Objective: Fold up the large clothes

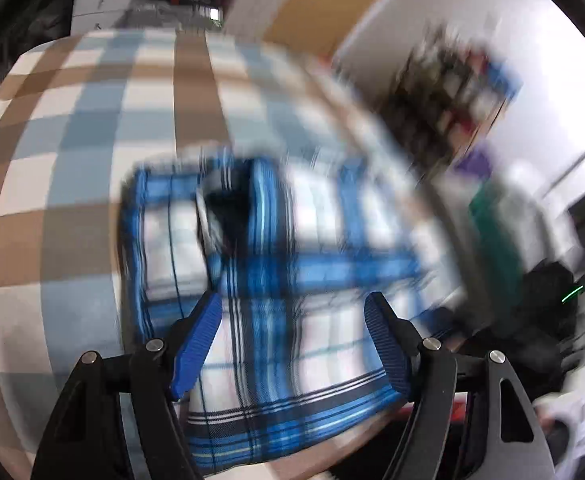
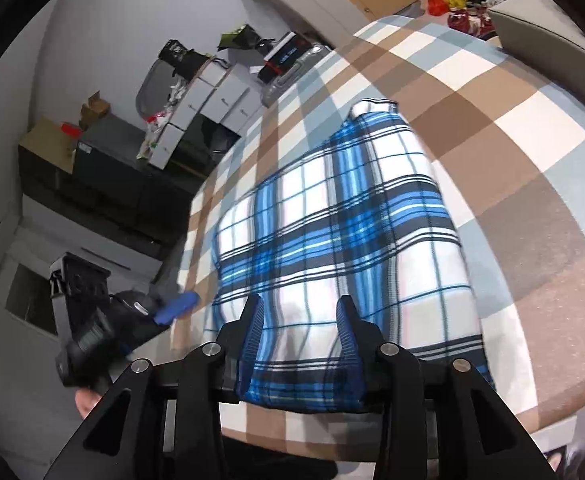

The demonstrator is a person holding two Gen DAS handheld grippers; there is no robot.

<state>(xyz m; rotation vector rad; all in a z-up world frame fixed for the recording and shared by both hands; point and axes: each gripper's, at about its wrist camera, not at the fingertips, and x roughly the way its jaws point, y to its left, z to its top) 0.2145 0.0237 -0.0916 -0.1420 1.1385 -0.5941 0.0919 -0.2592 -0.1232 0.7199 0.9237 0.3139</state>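
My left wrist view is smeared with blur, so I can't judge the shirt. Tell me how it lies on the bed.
Observer: The plaid shirt lies flat in a long, narrow shape on the checked bedspread, with its collar at the far end.
Operator: Report where my left tool sits.
Observer: The left tool is beside the shirt's left edge, at the side of the bed and apart from the cloth.
Operator: Now the right tool.
Observer: The right tool is open over the near hem, and the cloth lies flat beneath it.
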